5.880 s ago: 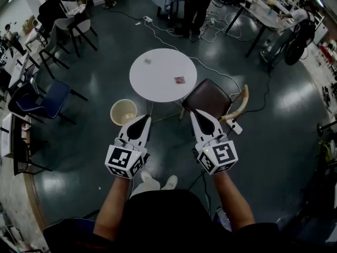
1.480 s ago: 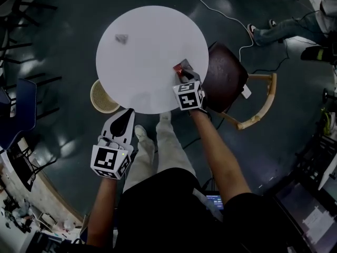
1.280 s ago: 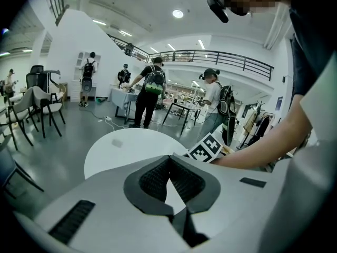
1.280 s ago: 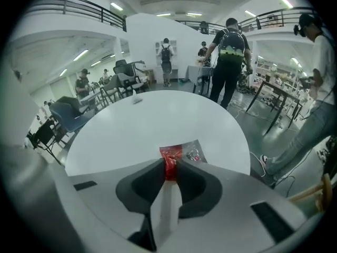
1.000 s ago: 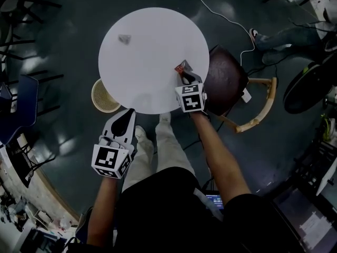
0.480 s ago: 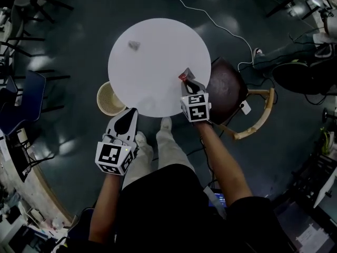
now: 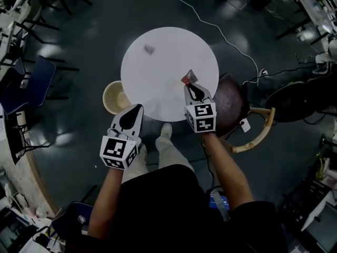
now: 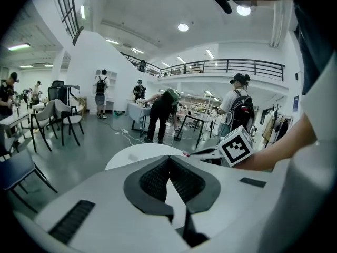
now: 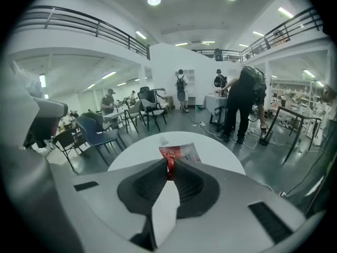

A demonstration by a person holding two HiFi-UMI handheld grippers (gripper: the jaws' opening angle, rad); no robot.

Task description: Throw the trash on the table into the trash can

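**Wrapper gripped, carry to bin is next**

White table (image 7: 158, 83); trash can (image 7: 106, 96) on the floor at its left edge. Left gripper (image 7: 135, 108) clenched, empty. Right gripper (image 7: 190, 85) pinches red wrapper (image 7: 188, 78) over the table's right side. Next move likely: swing left over the can, then release. Small scrap (image 7: 149, 48) lies on the table.

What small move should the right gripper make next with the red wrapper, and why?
Probably swing the right gripper left across the round white table toward the beige trash can, with the fingers kept closed. Its fingers pinch the red wrapper over the table's right side, while the can stands on the floor at the table's left edge, so the wrapper is not yet above it.
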